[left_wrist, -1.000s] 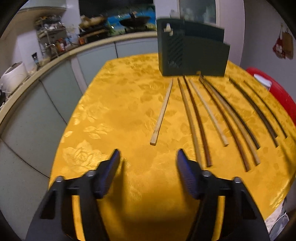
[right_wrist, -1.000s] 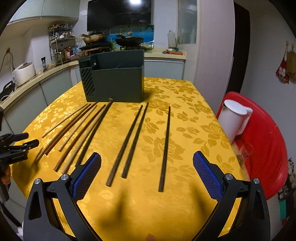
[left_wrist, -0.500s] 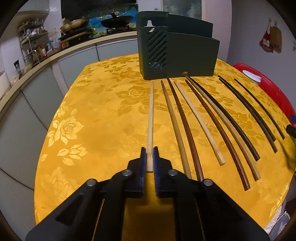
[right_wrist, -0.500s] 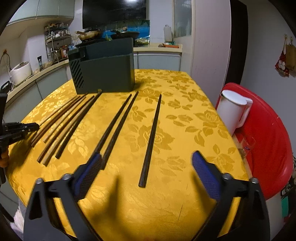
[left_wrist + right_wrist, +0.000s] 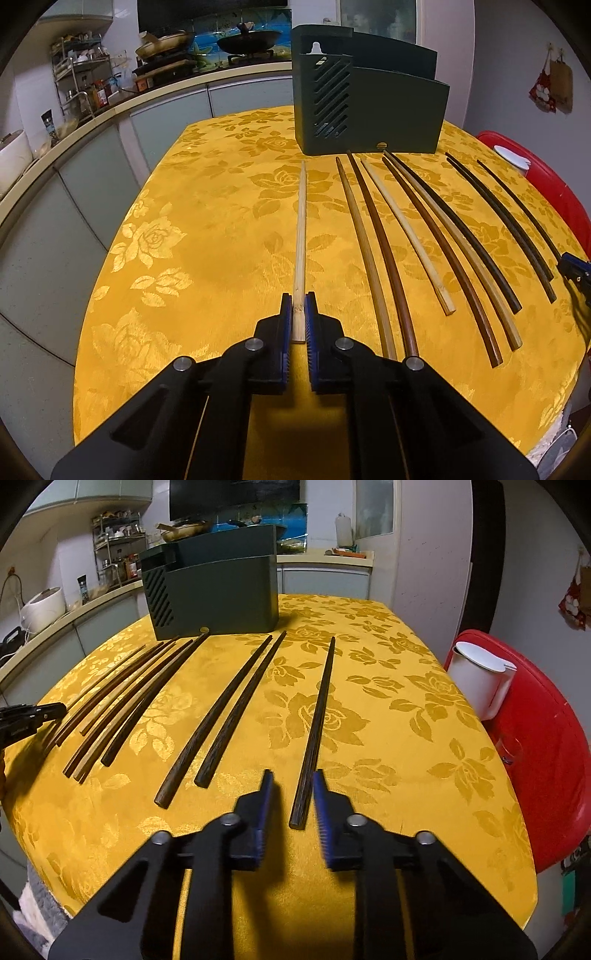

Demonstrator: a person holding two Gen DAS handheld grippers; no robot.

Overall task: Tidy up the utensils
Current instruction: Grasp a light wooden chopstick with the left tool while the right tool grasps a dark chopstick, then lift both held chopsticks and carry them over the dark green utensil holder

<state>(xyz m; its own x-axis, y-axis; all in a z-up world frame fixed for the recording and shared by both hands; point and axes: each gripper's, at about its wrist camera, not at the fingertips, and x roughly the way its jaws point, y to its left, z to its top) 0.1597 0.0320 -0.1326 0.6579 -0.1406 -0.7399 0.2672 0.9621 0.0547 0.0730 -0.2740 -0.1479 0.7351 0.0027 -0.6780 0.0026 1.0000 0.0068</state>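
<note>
Left wrist view: the left gripper (image 5: pixel 299 314) sits at the bottom centre of the frame, its blue pads pressed together on the near end of a pale chopstick (image 5: pixel 301 236). That stick runs straight up the middle of the frame over the yellow tablecloth (image 5: pixel 207 236) toward the dark green utensil holder (image 5: pixel 369 107) at the upper centre. To its right lies a fan of other chopsticks on the cloth, from light tan (image 5: pixel 406 236) through brown (image 5: pixel 439 254) to nearly black (image 5: pixel 498 221), their far tips near the foot of the holder.

Right wrist view: the right gripper (image 5: pixel 293 797) is at the lower centre, its jaws closing, with the near end of a black chopstick (image 5: pixel 317 723) between the pads. A gap shows on both sides, so the pads do not yet press on it. The stick lies flat on the cloth and points to the upper centre. Left of it lie two more dark chopsticks (image 5: pixel 221 716) side by side, then the brown group. A white jug (image 5: pixel 480 679) stands on a red seat (image 5: pixel 546 757) at the right edge.
</note>
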